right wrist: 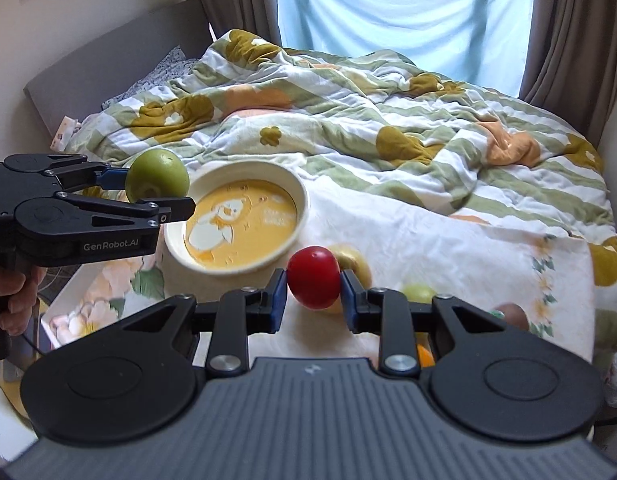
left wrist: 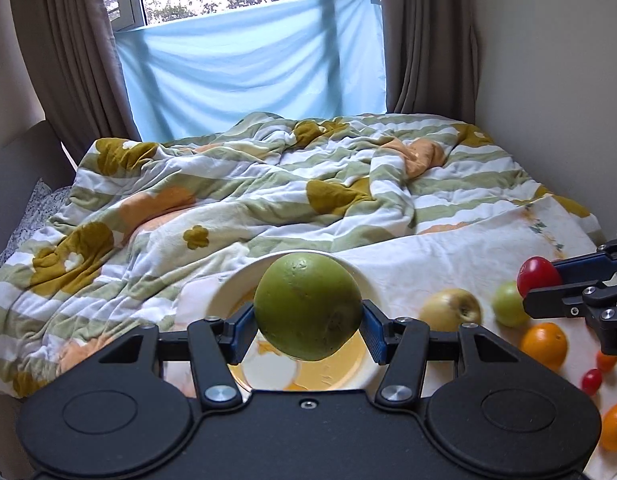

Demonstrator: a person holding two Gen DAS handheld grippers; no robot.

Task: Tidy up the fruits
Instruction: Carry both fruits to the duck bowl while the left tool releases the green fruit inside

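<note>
My left gripper (left wrist: 308,320) is shut on a large green fruit (left wrist: 308,306) and holds it above the near rim of a cream bowl (left wrist: 236,280) with a yellow inside. The right wrist view shows the left gripper (right wrist: 156,190), the green fruit (right wrist: 157,176) and the bowl (right wrist: 300,196) at left. My right gripper (right wrist: 314,294) is shut on a red fruit (right wrist: 314,276), held above the cloth to the right of the bowl; the left wrist view shows the red fruit (left wrist: 538,276) too. A yellow apple (left wrist: 452,310), a small green fruit (left wrist: 508,304) and an orange (left wrist: 544,346) lie on the cloth.
The fruits lie on a white floral cloth (right wrist: 448,248) on a bed. A rumpled striped flower quilt (left wrist: 228,200) covers the bed behind the bowl. Small red tomatoes (left wrist: 591,381) and another orange (left wrist: 616,426) lie at the right. Curtains and a window stand behind.
</note>
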